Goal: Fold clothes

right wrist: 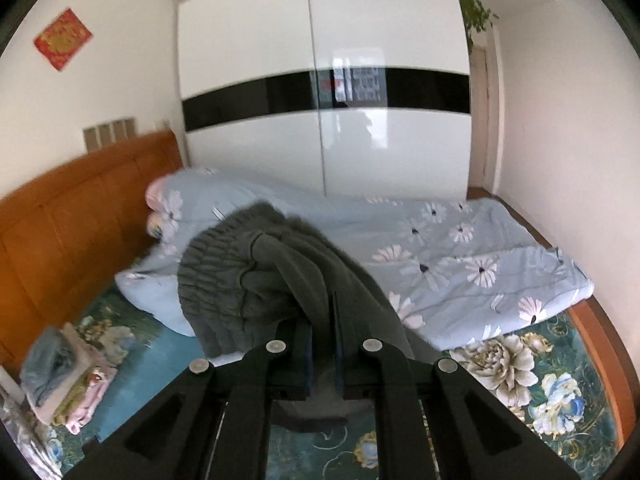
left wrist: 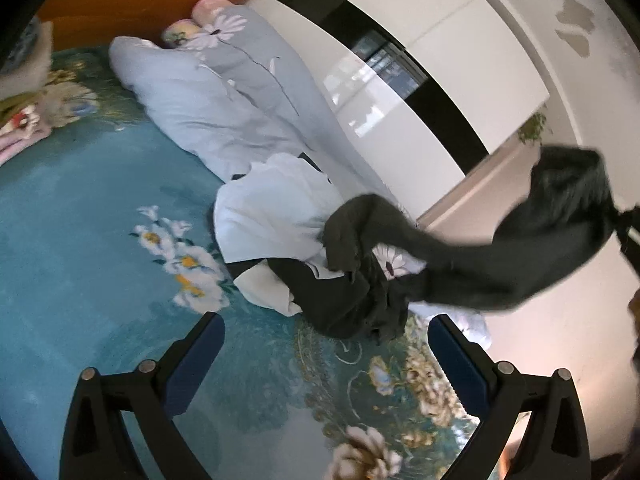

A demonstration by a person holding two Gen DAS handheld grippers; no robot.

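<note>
Two hand-held grippers work over a bed covered by a teal floral bedspread. Low in the right wrist view, the right gripper has its jaws pinched together on a dark grey garment, gripping near its gathered, ribbed waistband, which bunches up at frame centre and hides part of the bed behind. In the left wrist view, the left gripper sits at the bottom with its blue-padded fingers spread wide, holding nothing. Above it, the same dark garment stretches from the right edge down to a pile of clothes, pale and black, at centre. A pale blue daisy-print quilt lies rolled along the far side. Folded clothes are stacked at lower left, beside the wooden headboard. A white wardrobe fills the background.
</note>
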